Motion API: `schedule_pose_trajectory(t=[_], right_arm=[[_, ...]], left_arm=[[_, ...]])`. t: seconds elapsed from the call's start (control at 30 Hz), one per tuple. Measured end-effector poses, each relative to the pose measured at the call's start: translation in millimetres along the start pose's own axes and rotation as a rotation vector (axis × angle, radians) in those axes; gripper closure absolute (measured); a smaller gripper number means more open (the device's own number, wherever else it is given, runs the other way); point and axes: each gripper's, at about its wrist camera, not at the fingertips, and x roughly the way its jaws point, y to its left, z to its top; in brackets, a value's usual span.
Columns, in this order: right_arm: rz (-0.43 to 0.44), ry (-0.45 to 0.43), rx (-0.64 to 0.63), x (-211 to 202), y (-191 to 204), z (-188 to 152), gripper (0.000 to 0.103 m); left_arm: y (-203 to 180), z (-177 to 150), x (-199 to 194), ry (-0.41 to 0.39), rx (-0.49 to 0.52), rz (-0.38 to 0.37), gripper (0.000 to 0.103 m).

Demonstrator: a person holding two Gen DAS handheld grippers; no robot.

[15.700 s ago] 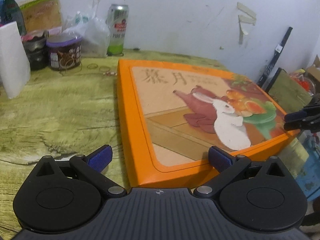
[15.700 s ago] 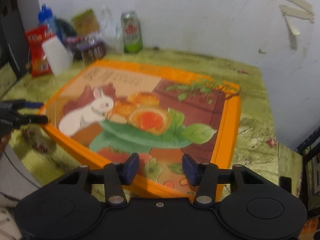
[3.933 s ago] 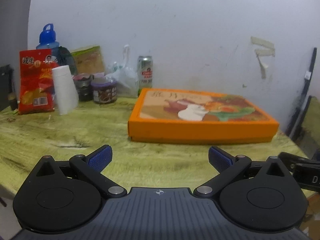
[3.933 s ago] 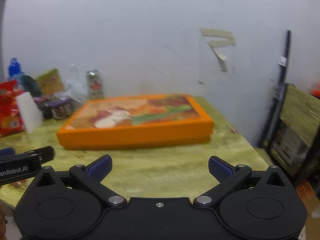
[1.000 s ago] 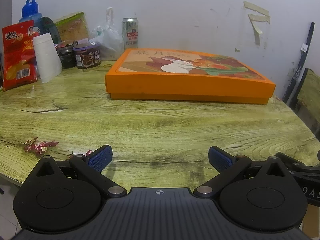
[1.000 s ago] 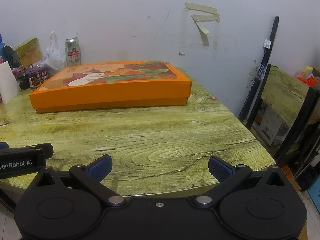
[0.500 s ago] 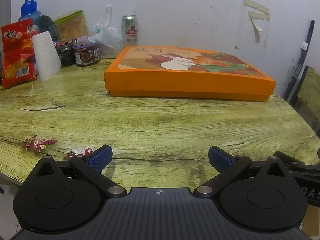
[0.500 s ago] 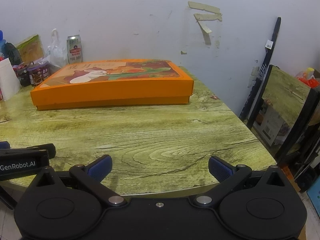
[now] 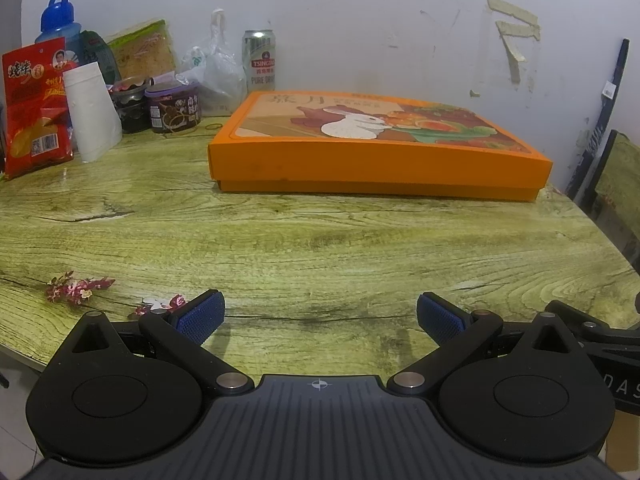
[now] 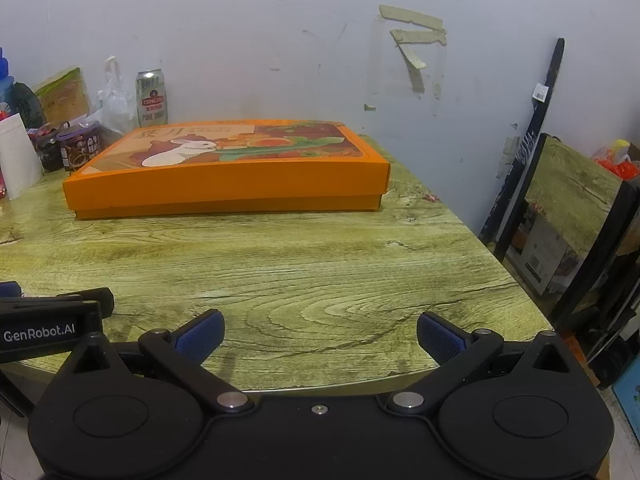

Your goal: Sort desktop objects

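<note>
Both hand-held grippers were held at the near edge of the table with their blue-padded fingers spread wide apart and nothing between them. We saw our left gripper hovering over the green wood-grain tabletop, and our right gripper likewise; the right one's black body showed at 3 o'clock in the left wrist view, the left one's at 9 o'clock in the right wrist view.

The flat orange cardboard box with a white rabbit printed on its lid lay closed on the tabletop at 12 o'clock from both grippers, well apart from either, with its long side facing us.

At 10 to 11 o'clock, against the white wall, stood a cluster of items: a green-and-silver drink can, a crumpled clear plastic bag, a dark round jar with a purple lid, a white paper roll, a red snack packet and a blue-capped water bottle. The can stood just behind the box's far left corner.

Small red dried flower sprigs lay on the tabletop at 9 o'clock, near the left gripper's left finger.
</note>
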Motion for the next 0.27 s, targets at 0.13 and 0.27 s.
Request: schedule_pose_trajectory(t=[0.13, 0.27], right_arm=[[0.000, 0.000, 0.001, -0.1, -0.3, 0.0, 0.001], [0.000, 0.001, 0.004, -0.2, -0.7, -0.4, 0.001]], left_arm=[[-0.4, -0.1, 0.4, 0.002, -0.001, 0.002, 0.000], [0.6, -0.1, 1.0, 0.004, -0.003, 0.004, 0.000]])
